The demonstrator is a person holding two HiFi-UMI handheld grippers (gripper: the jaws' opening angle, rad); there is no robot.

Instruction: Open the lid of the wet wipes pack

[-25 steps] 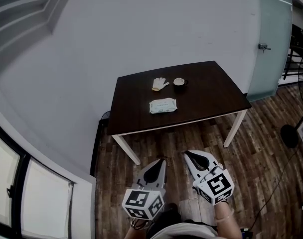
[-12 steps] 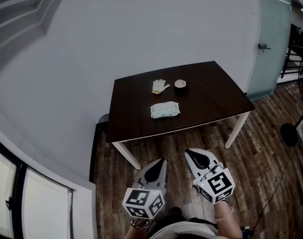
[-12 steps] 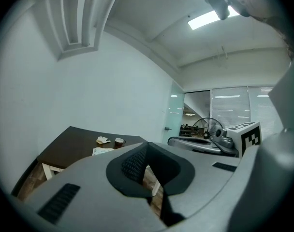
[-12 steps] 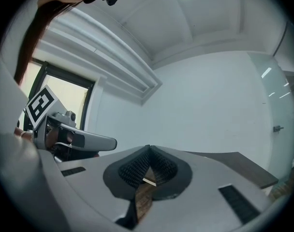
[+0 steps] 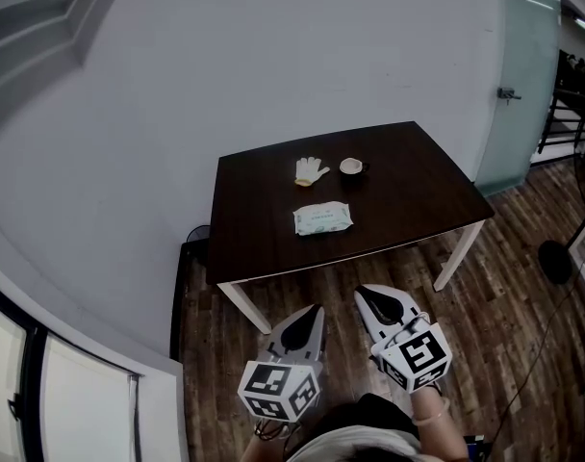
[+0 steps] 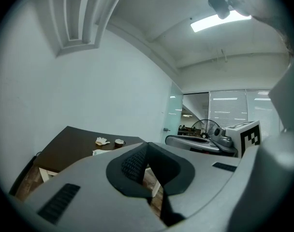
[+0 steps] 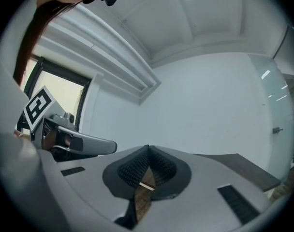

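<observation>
The wet wipes pack (image 5: 322,218), pale green and white, lies flat near the middle of the dark table (image 5: 408,191), its lid down. In the left gripper view it is a small pale patch (image 6: 99,152) far ahead. Both grippers are held over the wooden floor, short of the table's front edge and well away from the pack. My left gripper (image 5: 317,309) (image 6: 147,144) is shut, with nothing in it. The right gripper (image 5: 361,295) (image 7: 148,147) has its tips still together; its jaws are just starting to open, with nothing between them.
A white glove (image 5: 311,170) and a small cup (image 5: 350,166) sit behind the pack. The table stands against a grey wall on white legs. A glass door (image 5: 528,75) is at the right, a floor fan (image 5: 559,261) beside it, and windows at the far left.
The table and pack have drawn a little closer and lower in the head view. Both grippers keep the same pose in front of the person.
</observation>
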